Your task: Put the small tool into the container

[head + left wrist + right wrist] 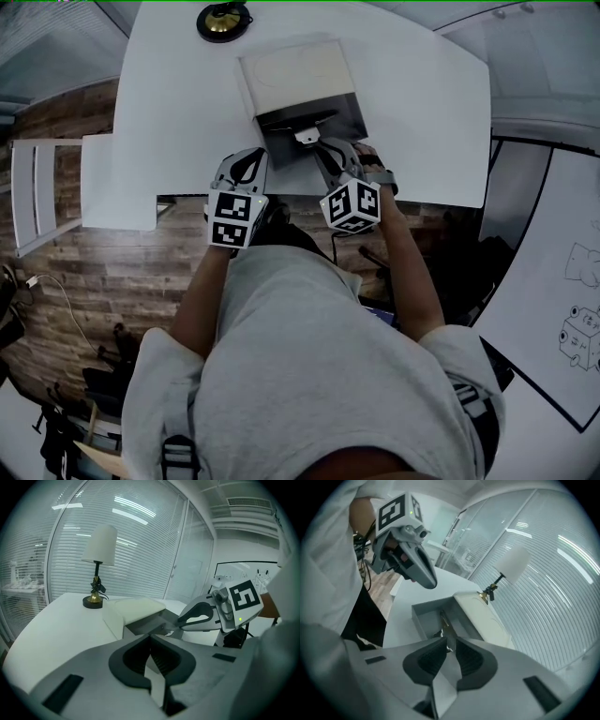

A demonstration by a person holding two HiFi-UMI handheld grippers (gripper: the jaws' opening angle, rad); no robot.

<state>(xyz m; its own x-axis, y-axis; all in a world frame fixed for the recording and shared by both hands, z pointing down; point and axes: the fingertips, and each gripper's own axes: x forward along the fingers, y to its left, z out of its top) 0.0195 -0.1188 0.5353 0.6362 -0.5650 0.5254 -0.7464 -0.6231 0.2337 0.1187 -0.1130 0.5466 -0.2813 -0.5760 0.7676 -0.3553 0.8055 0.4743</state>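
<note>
A white table [169, 112] fills the upper frame. At its center sits the open grey container [352, 112]. The left gripper [260, 156] hovers at the container's lower left, its 2 jaws together and empty. The right gripper [322, 146] clamps the near end of the small tool [443, 620], which lies inside the container.

Grey T-shirt [309, 366], grey left gripper [249, 157] and right gripper [325, 147], black-and-white marker cubes [234, 217].

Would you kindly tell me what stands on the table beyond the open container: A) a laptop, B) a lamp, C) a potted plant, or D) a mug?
B: a lamp with a round dark base stands on the white table, past the far end of the container.
</note>
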